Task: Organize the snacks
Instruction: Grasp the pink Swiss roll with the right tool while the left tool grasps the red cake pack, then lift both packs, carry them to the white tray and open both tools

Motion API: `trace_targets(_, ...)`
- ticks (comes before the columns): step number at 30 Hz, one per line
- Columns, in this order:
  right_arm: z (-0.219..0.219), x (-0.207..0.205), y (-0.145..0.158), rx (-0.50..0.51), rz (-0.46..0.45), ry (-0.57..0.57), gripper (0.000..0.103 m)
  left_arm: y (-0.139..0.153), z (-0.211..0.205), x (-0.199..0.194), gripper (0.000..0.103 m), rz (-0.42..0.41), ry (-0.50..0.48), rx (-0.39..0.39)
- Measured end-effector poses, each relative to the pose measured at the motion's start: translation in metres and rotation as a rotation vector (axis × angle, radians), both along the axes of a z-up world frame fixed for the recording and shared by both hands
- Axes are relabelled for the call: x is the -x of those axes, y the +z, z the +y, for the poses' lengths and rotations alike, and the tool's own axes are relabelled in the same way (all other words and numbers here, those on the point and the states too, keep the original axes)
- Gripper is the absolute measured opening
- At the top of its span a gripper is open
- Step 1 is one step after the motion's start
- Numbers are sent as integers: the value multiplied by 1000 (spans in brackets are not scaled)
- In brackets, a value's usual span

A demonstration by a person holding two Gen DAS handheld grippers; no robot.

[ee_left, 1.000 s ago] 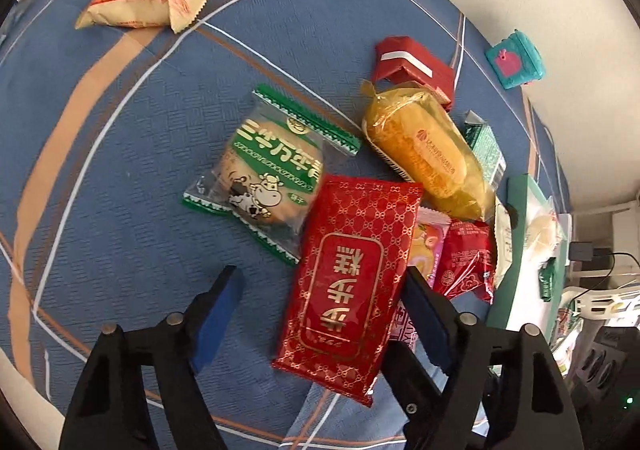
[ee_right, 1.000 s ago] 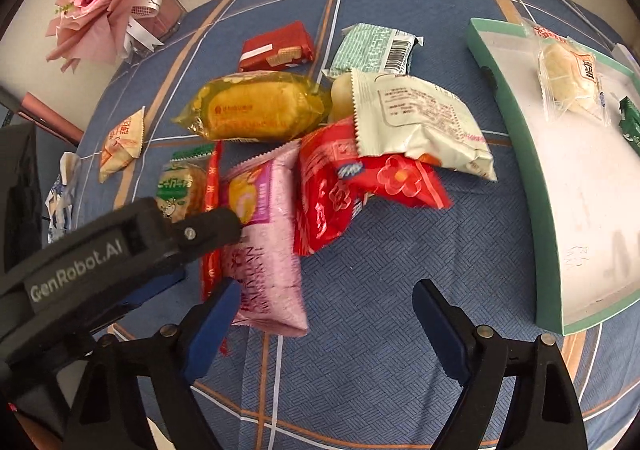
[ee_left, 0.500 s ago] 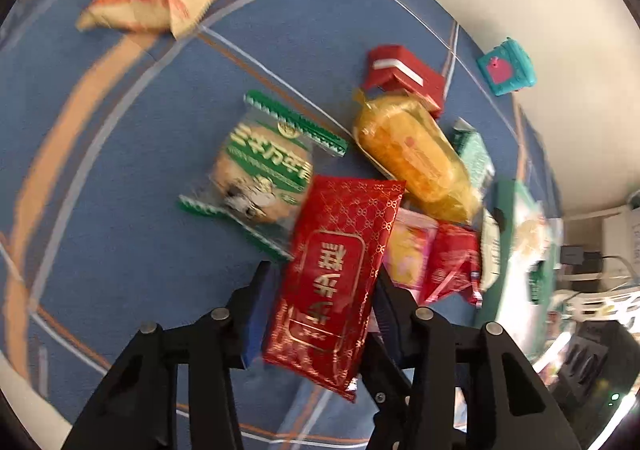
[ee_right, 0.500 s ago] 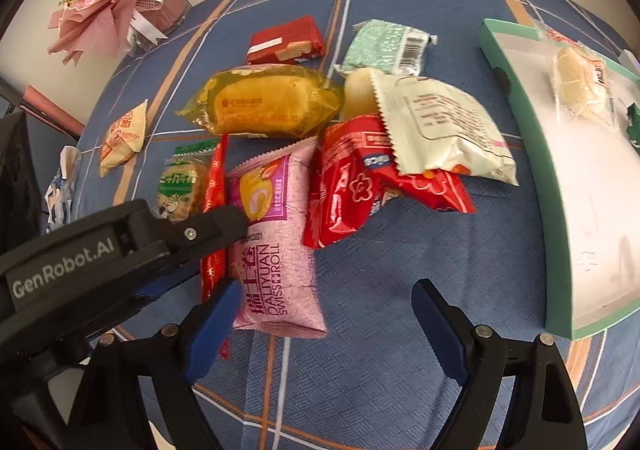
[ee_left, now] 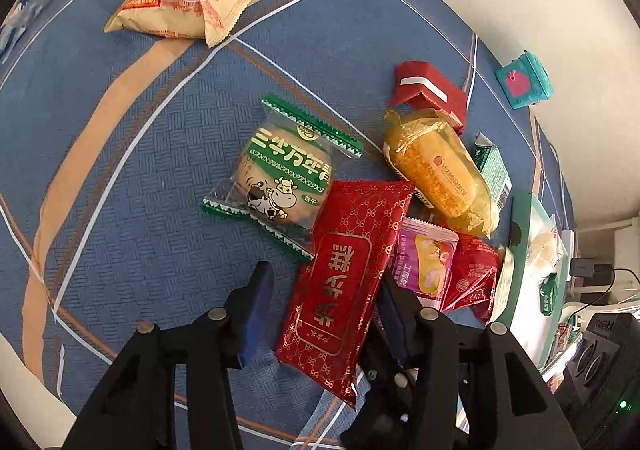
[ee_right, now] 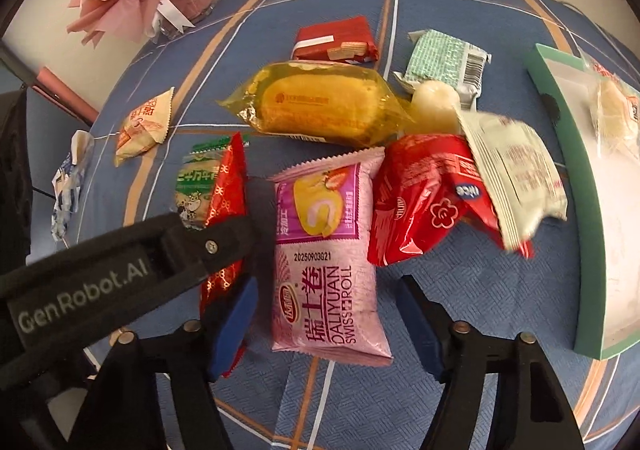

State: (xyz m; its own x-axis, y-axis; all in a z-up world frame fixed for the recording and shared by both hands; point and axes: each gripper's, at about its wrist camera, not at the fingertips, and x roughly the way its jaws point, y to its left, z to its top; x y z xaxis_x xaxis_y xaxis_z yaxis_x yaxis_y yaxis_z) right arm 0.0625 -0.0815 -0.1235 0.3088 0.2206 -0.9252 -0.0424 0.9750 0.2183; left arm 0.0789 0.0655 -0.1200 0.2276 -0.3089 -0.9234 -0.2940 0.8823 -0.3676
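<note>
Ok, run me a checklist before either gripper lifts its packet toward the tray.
1. red packet between the left gripper's opening jaws: ok.
2. left pads pressing on it: cannot tell.
3. pink Swiss roll packet between the right gripper's closing jaws: ok.
4. right pads touching it: not ok, gaps on both sides.
5. That packet free of neighbours: not ok, the red flower bag lies against it.
6. Bare space in the green tray: ok.

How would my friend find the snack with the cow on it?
Start at the blue checked tablecloth and find the heap of snacks in its middle. At the heap's edge lies the biscuit packet, clear with green zigzag ends, part tucked under a red patterned packet.
</note>
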Motion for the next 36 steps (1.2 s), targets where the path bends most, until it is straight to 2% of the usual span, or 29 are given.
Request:
trace_targets(3,-2,0,-2,-2,10,-3,50,-4,2,3,53,16,-6,10)
trace_targets(6,-8,2,0,2,18,-5,45,-9,0,4,53,31,-15,13)
trace_targets(16,-46,19,3,18,75,-59,44,-8,-20,1,55,26,-84,-75)
trace_targets(20,-60,23,4,10,90,-84,44,-8,-28,-5,56,30,-70,-74)
trace_targets(23,-67,23,2,2,103,-99,44,-8,-28,-4,61,25,-75,-70)
trace_targets(27,-72,23,3,-8,108,-101,44,-9,-35,-4,69,21,-134,-110)
trace_targets(29,-70,21,4,4,106,-97,44,-9,-40,-4,69,22,-152,-132)
trace_targets(33,-72,21,4,4,108,-98,44,-9,-37,-4,69,19,-135,-118)
trace_targets(36,-70,22,3,7,107,-97,44,-10,-41,-3,63,21,-166,-173)
